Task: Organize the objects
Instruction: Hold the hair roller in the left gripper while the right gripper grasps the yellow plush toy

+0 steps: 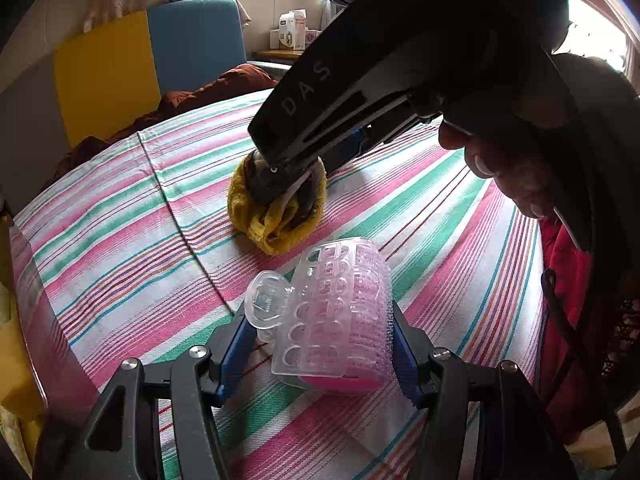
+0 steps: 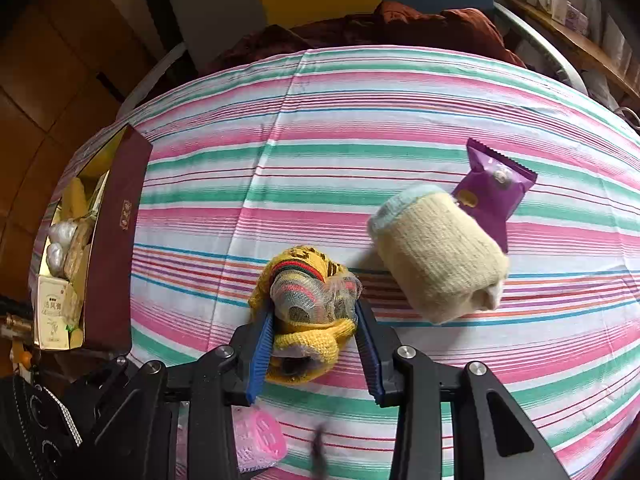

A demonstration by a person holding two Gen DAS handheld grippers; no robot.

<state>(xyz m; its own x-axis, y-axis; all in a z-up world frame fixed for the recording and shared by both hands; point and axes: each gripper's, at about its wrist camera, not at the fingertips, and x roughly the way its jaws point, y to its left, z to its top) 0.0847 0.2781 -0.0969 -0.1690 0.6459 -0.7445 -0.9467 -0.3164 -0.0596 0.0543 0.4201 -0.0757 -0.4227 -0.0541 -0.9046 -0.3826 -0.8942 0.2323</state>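
Risk: my right tongs [image 2: 316, 344] pinch a soft, lumpy yellow sock [image 2: 306, 316]; the knit could squash and slide out between the pads, or snag the striped sheet [image 2: 360, 120] as I lift.
Risk two: the roller [image 1: 336, 316] is round and slick, so it could twist out of my left tongs [image 1: 324, 344].
Right tongs: closed onto the sock, which lies on the sheet between the pads.
Left tongs: half spread, both pads pressing the roller's sides.
Box [image 2: 116, 240]: far left of my right tongs.
Cream sock [image 2: 436, 256]: just right of them, over a purple packet [image 2: 492, 188].
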